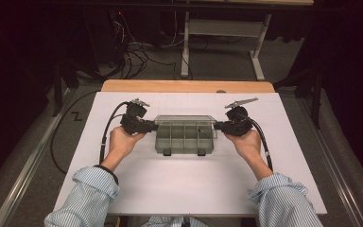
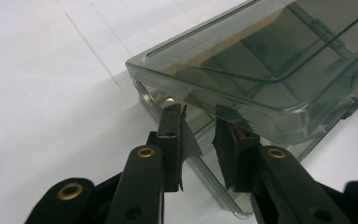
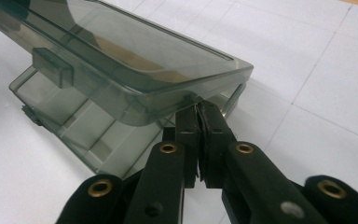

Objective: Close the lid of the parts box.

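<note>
A smoky clear plastic compartment box (image 1: pixel 184 138) lies mid-table, its lid (image 1: pixel 184 118) lifted partway over the tray. My left gripper (image 1: pixel 152 126) is at the box's left end. In the left gripper view its jaws (image 2: pixel 198 128) stand apart, astride the tray's thin end wall (image 2: pixel 205 182) under the lid (image 2: pixel 261 56); the torn pads (image 2: pixel 179 135) show a gap to it. My right gripper (image 1: pixel 218 126) is at the right end. In the right gripper view its jaws (image 3: pixel 199 112) are pressed together on the box's edge just beneath the lid's corner (image 3: pixel 235 70).
The white table (image 1: pixel 184 189) has bare surface in front of the box and to both sides. A wooden strip (image 1: pixel 187 86) borders its far edge. Cables (image 1: pixel 105 127) trail from both grippers. Beyond lie a dark floor and a desk frame (image 1: pixel 222 28).
</note>
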{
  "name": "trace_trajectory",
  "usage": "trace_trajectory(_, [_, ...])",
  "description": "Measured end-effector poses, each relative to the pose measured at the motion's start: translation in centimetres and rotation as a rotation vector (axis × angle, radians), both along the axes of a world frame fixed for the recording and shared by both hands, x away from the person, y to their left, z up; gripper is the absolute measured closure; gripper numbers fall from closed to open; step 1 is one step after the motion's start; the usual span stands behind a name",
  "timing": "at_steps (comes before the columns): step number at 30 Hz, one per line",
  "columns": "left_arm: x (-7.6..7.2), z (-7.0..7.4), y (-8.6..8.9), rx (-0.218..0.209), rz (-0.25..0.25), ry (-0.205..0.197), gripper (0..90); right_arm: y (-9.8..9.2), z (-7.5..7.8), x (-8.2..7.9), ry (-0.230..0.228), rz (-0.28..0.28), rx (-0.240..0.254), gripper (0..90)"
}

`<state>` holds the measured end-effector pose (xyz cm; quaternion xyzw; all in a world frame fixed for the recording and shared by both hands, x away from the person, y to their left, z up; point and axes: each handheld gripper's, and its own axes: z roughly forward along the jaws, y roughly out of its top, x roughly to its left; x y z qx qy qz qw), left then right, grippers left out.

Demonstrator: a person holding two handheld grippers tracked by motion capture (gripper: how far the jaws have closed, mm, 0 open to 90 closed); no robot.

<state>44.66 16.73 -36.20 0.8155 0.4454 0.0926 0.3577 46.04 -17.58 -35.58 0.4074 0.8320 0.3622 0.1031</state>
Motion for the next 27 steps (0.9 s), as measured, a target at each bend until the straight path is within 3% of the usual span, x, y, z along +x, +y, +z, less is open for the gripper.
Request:
trace_trajectory(10, [-0.3,-0.6,1.0,0.006,0.015,0.028,70.1,0.1,0.0,-0.3,0.001,0.013,0.006,88.9])
trace_trajectory(16, [-0.3,-0.1,1.6,0.000,0.044,0.010,69.7,0.0,-0.3,-0.5,0.008,0.014,0.005,88.8])
trace_trajectory(19, [-0.4,0.1,1.8,0.025,0.064,-0.012,69.0,0.0,-0.5,-0.5,0.008,0.017,0.004,88.7])
trace_trajectory(27, [-0.2,0.7,1.9,0.006,0.070,-0.028,68.9,0.0,-1.2,-0.7,0.025,0.024,0.008,88.1])
